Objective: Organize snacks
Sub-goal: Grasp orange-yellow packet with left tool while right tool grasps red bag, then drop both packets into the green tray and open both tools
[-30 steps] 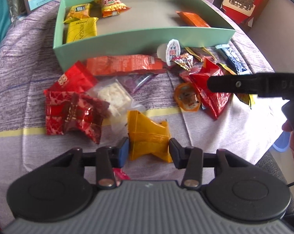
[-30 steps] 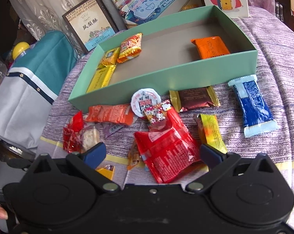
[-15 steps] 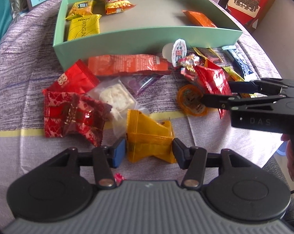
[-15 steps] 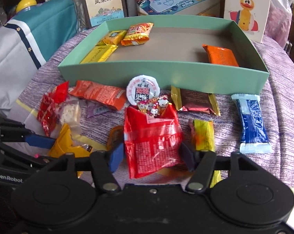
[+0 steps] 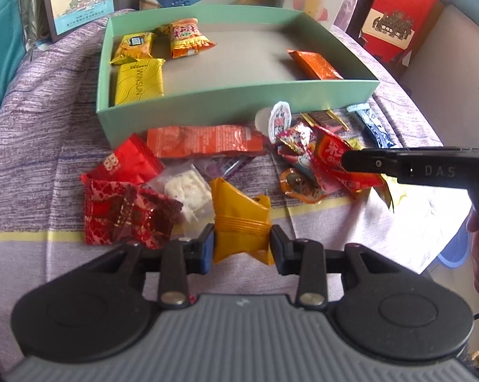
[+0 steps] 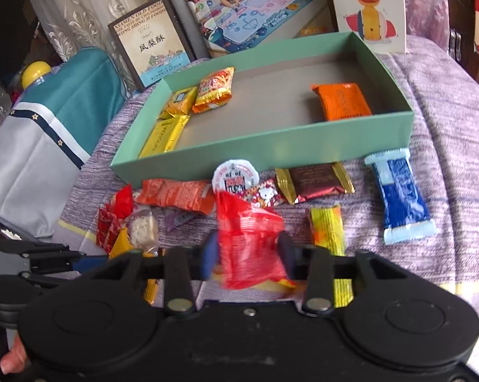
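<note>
Purple cloth, green box (image 5: pixel 239 105) behind: your left gripper (image 5: pixel 242 250) was closing on the yellow packet (image 5: pixel 241 222), your right gripper (image 6: pixel 248 256) pinched the red packet (image 6: pixel 249 245) just before the box; slick crumpling wrappers might slip.

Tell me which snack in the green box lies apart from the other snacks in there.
The orange packet, alone near the right end of the green box. The three yellow-toned packets cluster together at the left end.
</note>
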The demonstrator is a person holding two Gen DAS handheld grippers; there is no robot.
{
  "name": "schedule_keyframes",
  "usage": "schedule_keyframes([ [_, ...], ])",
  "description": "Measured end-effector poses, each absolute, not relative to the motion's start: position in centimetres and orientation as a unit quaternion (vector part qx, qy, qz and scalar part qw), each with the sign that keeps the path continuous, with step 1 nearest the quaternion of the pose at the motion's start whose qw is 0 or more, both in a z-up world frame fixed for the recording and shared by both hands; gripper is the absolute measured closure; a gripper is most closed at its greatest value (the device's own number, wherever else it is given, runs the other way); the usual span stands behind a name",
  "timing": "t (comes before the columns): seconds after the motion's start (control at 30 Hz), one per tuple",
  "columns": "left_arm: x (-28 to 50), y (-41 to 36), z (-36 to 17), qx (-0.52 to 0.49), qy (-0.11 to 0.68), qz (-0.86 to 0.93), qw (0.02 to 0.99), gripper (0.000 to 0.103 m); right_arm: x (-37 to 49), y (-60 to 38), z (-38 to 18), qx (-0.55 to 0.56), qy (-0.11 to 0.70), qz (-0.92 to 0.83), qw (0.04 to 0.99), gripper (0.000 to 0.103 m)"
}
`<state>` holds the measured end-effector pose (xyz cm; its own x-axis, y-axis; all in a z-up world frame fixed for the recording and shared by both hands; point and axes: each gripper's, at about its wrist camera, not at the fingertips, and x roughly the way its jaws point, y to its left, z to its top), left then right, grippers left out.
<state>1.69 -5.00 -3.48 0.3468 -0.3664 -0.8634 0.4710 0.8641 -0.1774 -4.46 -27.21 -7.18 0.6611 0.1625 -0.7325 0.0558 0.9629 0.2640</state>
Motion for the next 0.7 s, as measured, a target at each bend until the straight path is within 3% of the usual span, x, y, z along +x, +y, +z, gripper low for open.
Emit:
schedule_keyframes([
  [0.17,1.7,-5.1,-3.9,0.053,0.516,-0.252,0.817,0.067,-4.4,-27.2,-7.6,0.152,0.424,0.062,0.891,0.069],
  [0.23,1.7,-4.9,-4.1,0.053,0.52,-0.25,0.815,0.067,-4.5,-27.0,-7.5,0.166,0.425,0.085,0.886,0.061],
  [0.3,1.8,-4.8,-4.3,0.052,0.523,-0.247,0.814,0.067,-4.7,-26.7,-7.2,0.145,0.417,0.074,0.894,0.043],
  [0.43,2.0,-4.7,-4.3,0.049,0.522,-0.247,0.815,0.067,-4.1,-27.5,-7.6,0.147,0.416,0.048,0.896,0.038],
  [0.5,2.1,-4.8,-4.3,0.049,0.524,-0.248,0.813,0.067,-3.7,-27.5,-8.3,0.137,0.42,0.041,0.896,0.026],
  [0.7,2.4,-4.7,-4.5,0.047,0.528,-0.248,0.811,0.066,-2.4,-28.2,-9.9,0.168,0.434,0.05,0.884,0.022],
])
